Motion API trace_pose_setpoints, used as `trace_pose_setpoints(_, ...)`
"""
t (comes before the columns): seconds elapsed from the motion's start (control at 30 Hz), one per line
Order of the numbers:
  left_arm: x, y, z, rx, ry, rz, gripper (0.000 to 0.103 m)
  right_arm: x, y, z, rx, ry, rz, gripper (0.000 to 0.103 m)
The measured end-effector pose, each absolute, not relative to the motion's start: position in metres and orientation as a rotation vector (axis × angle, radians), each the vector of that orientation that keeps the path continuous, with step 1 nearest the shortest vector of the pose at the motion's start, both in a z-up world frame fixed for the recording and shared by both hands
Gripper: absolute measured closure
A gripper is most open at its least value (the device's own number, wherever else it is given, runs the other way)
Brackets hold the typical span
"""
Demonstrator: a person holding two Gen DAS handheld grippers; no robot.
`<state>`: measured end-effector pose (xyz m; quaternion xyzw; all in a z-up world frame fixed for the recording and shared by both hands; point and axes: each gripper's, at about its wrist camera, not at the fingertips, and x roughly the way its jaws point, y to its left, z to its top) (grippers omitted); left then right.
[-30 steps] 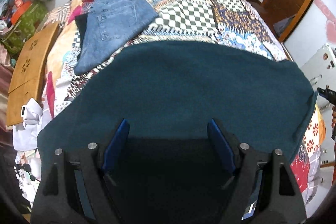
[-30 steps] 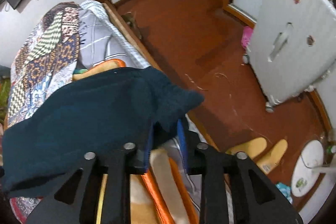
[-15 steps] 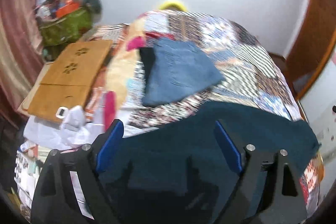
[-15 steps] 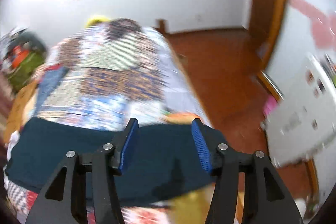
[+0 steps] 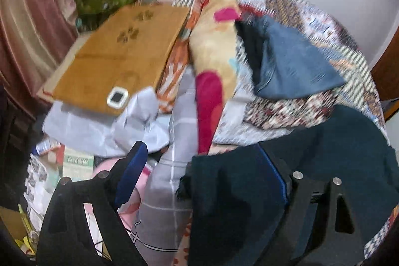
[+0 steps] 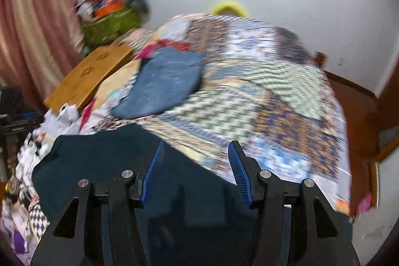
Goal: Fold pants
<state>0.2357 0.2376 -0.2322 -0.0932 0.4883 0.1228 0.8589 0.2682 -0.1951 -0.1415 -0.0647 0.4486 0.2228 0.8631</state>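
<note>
Dark teal fleece pants [image 6: 104,166] lie spread along the near edge of the patchwork-quilted bed [image 6: 274,96], nearer than the folded blue denim garment [image 6: 164,86], and the step in hand looks like repositioning between folds. The left gripper [image 5: 202,171] stands wide with a pants edge between its jaws, unpinched; the right gripper [image 6: 195,172], jaws just opened partway, holds nothing above the cloth. Next, each should pinch an edge; no writing is legible through blur.
</note>
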Motion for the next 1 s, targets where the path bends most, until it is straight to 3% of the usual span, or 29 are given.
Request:
trace_pose_setpoints(0.37, 0.251, 0.241, -0.305, -0.319, 1.175, 0.127, 0.025, 0.319, -0.092, -0.208, -0.295, 1.108, 0.633, 0.053)
trace_pose_setpoints(0.43, 0.252, 0.242, -0.31, -0.36, 1.188, 0.086, 0.046, 0.325, -0.083, -0.217, -0.308, 1.136, 0.65, 0.053)
trace_pose_setpoints(0.53, 0.254, 0.241, -0.31, -0.406, 1.185, 0.045, 0.067, 0.336, -0.075, -0.234, -0.305, 1.18, 0.66, 0.053)
trace_pose_setpoints(0.63, 0.252, 0.236, -0.307, -0.391, 1.17, 0.059, 0.068, 0.342, -0.074, -0.247, -0.225, 1.265, 0.696, 0.054)
trace_pose_setpoints(0.73, 0.249, 0.231, -0.3, -0.313, 1.137, 0.123, 0.071, 0.337, -0.071, -0.248, -0.233, 1.26, 0.715, 0.069)
trace_pose_setpoints(0.83, 0.245, 0.228, -0.289, -0.236, 1.08, 0.195, 0.071, 0.336, -0.067, -0.242, -0.242, 1.224, 0.695, 0.092)
trace_pose_setpoints(1.0, 0.253, 0.23, -0.273, -0.106, 1.018, 0.326, 0.071, 0.34, -0.048, -0.227, -0.275, 1.126, 0.687, 0.096)
